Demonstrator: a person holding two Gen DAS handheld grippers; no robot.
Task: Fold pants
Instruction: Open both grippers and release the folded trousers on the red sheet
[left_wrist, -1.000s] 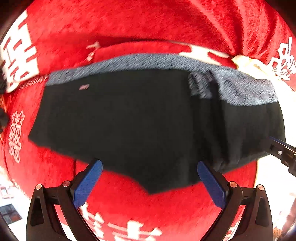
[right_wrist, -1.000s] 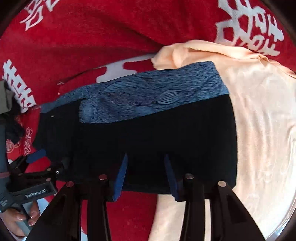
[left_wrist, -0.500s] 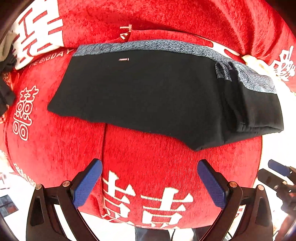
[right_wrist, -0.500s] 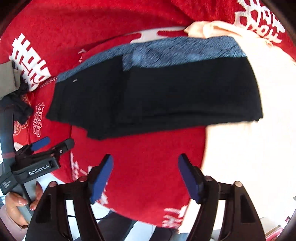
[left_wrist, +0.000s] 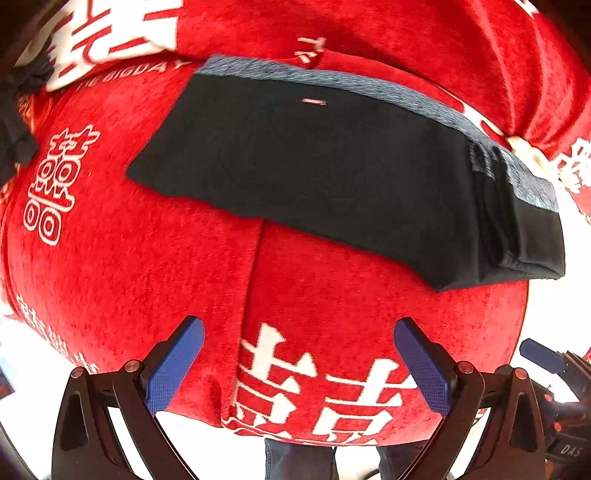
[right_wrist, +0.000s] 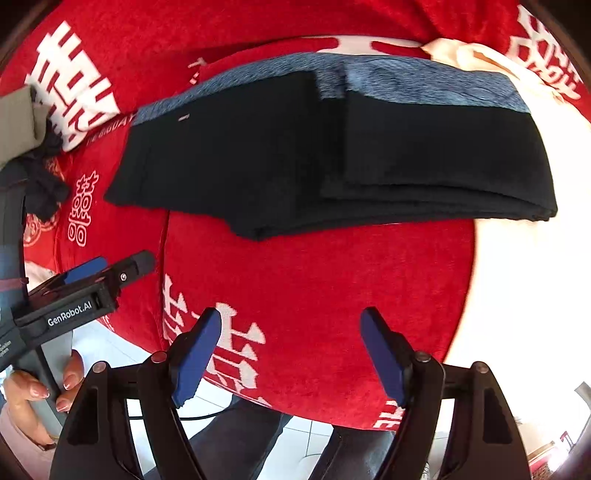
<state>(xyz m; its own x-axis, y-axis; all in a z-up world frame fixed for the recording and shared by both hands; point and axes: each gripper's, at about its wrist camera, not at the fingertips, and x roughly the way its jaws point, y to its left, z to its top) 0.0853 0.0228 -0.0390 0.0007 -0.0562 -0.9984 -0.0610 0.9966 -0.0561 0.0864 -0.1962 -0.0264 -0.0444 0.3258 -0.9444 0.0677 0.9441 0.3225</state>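
Ahead of both grippers, well apart from the jaws, the black pants (left_wrist: 332, 173) lay flat on the red cloth (left_wrist: 147, 258) with white characters. Long axis ran left to right across both views, grey-blue waistband (left_wrist: 369, 88) along the far edge, near hem facing the grippers. Right end looked doubled over: a thicker stacked layer (right_wrist: 436, 155) sat on top of the rest, right end overhanging onto a cream garment (right_wrist: 517, 258) underneath. Left end was a single flat layer with a small label (left_wrist: 314, 102) near the waistband.

Left gripper (left_wrist: 299, 365) jaws were spread wide, nothing between them, hovering over the front edge of the red cloth. Right gripper (right_wrist: 291, 354) jaws were likewise spread and empty. Neither touched the pants.

Judgement: the left gripper sat roughly centred under the pants' middle-left, so it was nearer the single-layer left end; the right gripper faced the middle, nearer the stacked right end. The left gripper body (right_wrist: 74, 295) showed in the right wrist view at lower left, with the person's hand (right_wrist: 33, 391) on its handle, so the two were just beside each other, same side of the pants.

Likely one fold was in place; a further fold would need a reach forward to a near-edge corner, left end over toward the right stack. Risk: top layer sliding on the cream garment.
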